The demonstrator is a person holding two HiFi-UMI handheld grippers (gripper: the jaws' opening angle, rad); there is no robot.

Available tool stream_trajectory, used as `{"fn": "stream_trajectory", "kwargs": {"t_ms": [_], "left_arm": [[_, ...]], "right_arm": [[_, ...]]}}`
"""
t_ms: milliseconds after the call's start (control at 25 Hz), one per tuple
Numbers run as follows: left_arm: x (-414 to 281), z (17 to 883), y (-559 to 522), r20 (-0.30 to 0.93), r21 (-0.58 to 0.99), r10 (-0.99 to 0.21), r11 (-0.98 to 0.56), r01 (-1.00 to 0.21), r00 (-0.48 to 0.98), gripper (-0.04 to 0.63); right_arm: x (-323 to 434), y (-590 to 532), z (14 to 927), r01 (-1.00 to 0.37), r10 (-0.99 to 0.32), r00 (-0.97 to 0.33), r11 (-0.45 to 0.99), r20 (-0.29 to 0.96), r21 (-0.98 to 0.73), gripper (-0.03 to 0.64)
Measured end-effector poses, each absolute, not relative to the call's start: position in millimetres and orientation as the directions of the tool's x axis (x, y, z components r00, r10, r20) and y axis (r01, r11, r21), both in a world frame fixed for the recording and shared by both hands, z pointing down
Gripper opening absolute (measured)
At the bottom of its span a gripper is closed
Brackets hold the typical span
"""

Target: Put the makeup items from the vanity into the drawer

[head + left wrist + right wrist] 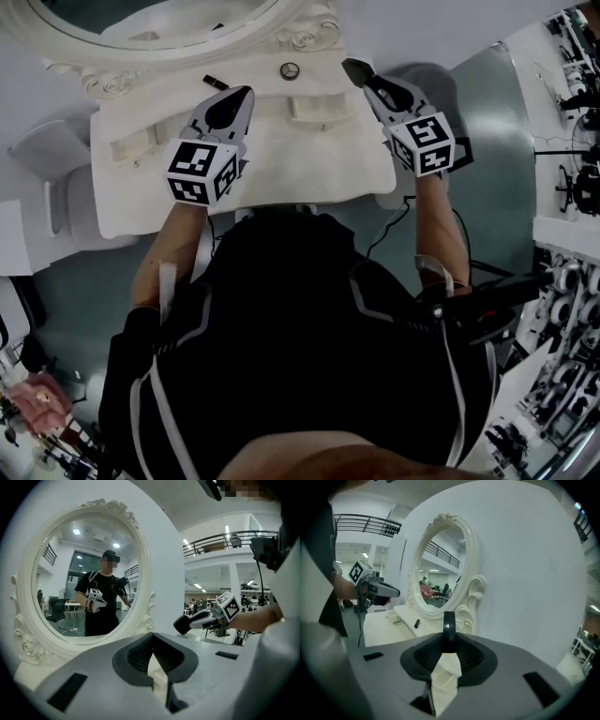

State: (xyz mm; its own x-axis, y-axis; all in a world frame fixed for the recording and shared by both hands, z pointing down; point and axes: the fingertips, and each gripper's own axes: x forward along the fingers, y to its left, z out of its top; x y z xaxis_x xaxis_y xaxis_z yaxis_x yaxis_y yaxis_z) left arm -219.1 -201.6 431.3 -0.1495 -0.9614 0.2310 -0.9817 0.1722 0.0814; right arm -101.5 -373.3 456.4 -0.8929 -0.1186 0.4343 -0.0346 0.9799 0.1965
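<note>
Head view, with both gripper views. Nearest, the person (309,347), in black, stands at the front edge of a white vanity (309,173) with both forearms stretched over its top. The left gripper (245,93) is above the middle of the top. Its jaws are pressed together at the tips with nothing between them, and only the cream surface shows through the gap behind them. The right gripper (354,68) reaches farther, to the right end of the raised back shelf. It is clenched on a dark flat disc (449,627) held on edge and upright between the pads (what kind of makeup item it is cannot be told). Below the shelf, two shallow drawers stand pulled out, one at the left (131,150) and one near the centre (314,108). No contents can be made out in either. On the shelf lie a short black stick (216,82), just ahead of the left gripper's tip, and a round compact (290,69), which sits between the two grippers and apart from both. Farthest, an oval mirror (159,19) in a carved white frame rises from the shelf against a plain wall (525,564).
</note>
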Motion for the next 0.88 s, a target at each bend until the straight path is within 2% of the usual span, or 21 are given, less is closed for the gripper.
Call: {"fn": "stream_trajectory", "kwargs": {"t_ms": [160, 360, 600, 880], "left_arm": [[-215, 445, -206, 0.272, 0.075, -0.941, 0.229, -0.971, -0.201, 0.003], [-207, 443, -206, 0.210, 0.077, -0.937, 0.301, -0.951, -0.279, 0.004], [-198, 470, -204, 0.262, 0.100, -0.899, 0.386, -0.917, -0.350, 0.004], [-194, 498, -203, 0.301, 0.143, -0.861, 0.466, -0.873, -0.411, 0.003]], "right_arm": [[-111, -377, 487, 0.098, -0.018, -0.870, 0.973, 0.493, 0.208, 0.092], [-125, -375, 515, 0.252, 0.083, -0.836, 0.936, 0.542, 0.246, 0.091], [-131, -366, 559, 0.454, 0.210, -0.738, 0.858, 0.641, 0.240, 0.091], [-138, -354, 601, 0.583, 0.284, -0.644, 0.783, 0.710, 0.216, 0.091]]}}
